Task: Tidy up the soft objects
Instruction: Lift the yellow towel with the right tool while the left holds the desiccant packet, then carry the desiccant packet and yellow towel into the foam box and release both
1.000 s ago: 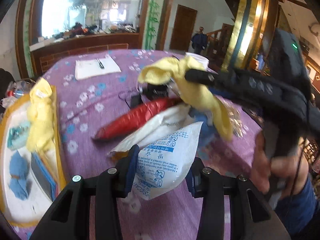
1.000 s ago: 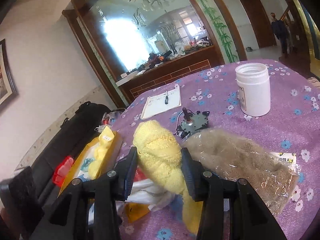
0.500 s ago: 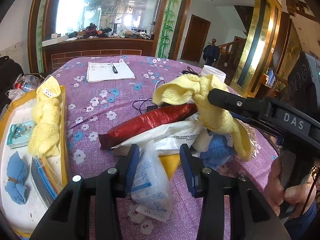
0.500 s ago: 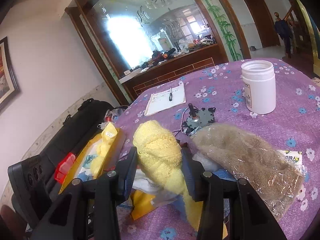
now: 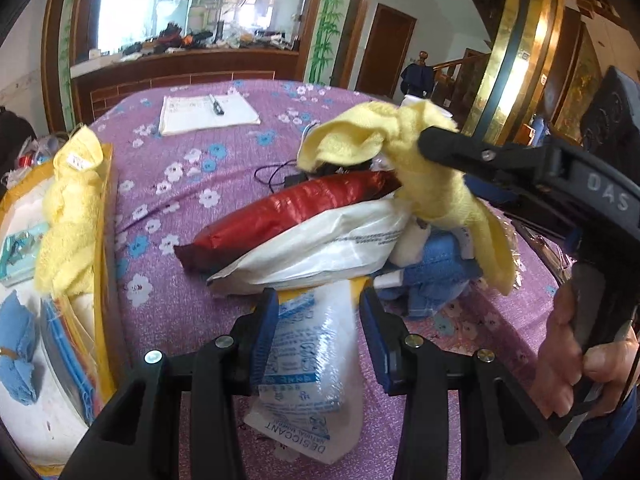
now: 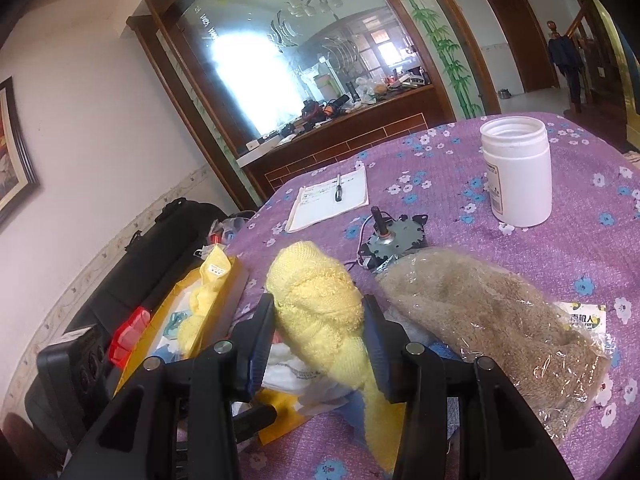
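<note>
The left tool [image 5: 316, 330] is clenched on a white desiccant packet [image 5: 304, 372]; the packet is pinched between the two blue pads and hangs below them, over the purple flowered cloth of the counter [image 5: 168, 216]. The right tool [image 6: 318, 334] is clenched on a yellow knitted cloth [image 6: 320, 312], which bulges above the pads and trails down beneath them. In the left wrist view the same cloth [image 5: 424, 184] is seen draped from a black finger [image 5: 460, 148] of the right tool, and the handle is gripped by a hand [image 5: 576, 360] at the right edge.

Beneath the raised cloth, a heap of soft items is lying on the counter: a red foil pouch [image 5: 288, 212], a white plastic bag [image 5: 320, 248] touching it on the near side, and a blue cloth [image 5: 436, 272] just beside the bag. A brown fibrous pad in clear wrap [image 6: 492, 324] is lying to the right of the right tool.

At the left edge of the counter a yellow-rimmed tray [image 5: 106, 240] is placed; a second yellow cloth [image 5: 68, 216] and a blue cloth piece [image 5: 16, 348] are held in it.

Farther back, a notepad with a pen [image 6: 332, 200], a small motor [image 6: 388, 244] and a white jar [image 6: 516, 172] are standing well apart from the heap.
</note>
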### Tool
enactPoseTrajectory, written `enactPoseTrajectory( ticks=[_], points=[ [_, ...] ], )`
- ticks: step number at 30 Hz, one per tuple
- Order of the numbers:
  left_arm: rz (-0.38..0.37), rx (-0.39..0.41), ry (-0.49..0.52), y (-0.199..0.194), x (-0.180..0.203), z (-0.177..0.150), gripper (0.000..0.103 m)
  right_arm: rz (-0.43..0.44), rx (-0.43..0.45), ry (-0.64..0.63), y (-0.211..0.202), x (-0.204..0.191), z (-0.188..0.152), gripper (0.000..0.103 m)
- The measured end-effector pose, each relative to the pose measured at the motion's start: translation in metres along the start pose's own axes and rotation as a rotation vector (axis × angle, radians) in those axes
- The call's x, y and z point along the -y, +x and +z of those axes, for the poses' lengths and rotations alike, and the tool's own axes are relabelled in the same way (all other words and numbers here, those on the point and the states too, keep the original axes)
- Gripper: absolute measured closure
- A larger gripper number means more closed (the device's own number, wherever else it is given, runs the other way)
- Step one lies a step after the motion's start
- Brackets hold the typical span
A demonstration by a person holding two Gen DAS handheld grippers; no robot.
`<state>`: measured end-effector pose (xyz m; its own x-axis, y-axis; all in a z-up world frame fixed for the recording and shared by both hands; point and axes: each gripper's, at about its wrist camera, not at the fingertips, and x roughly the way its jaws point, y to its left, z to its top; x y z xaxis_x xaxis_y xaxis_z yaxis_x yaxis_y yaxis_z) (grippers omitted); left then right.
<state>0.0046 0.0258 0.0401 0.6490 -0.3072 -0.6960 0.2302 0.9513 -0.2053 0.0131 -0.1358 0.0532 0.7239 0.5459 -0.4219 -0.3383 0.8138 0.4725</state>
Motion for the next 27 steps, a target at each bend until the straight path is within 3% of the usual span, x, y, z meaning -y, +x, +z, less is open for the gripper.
enactPoseTrajectory(
  ticks=[4,8,9,13,15,18,27],
  points=[
    [-0.012,-0.049,-0.024,0.010,-0.006,-0.001,0.061,0.018,-0.007,0.020,-0.001,0.001,0.000,0.056],
    [0.016,-0.093,0.002,0.018,-0.001,-0.004,0.035,0.026,-0.005,0.024,-0.003,0.001,0.000,0.056],
    [0.015,-0.102,0.000,0.020,-0.001,-0.004,0.033,0.027,-0.005,0.025,-0.003,0.001,-0.001,0.056],
    [0.008,-0.133,-0.015,0.021,-0.005,-0.008,0.033,0.024,-0.001,0.025,-0.002,0.000,0.000,0.056],
    [0.059,-0.159,-0.009,0.019,-0.002,-0.013,0.034,0.020,0.000,0.021,-0.001,0.000,0.001,0.056],
    [0.022,-0.214,0.019,0.004,0.009,-0.023,0.034,0.023,0.004,0.026,-0.002,0.000,0.002,0.056],
    [0.143,-0.211,0.119,-0.002,0.020,-0.044,0.035,0.029,0.012,0.011,-0.008,-0.003,-0.001,0.056]
  ],
)
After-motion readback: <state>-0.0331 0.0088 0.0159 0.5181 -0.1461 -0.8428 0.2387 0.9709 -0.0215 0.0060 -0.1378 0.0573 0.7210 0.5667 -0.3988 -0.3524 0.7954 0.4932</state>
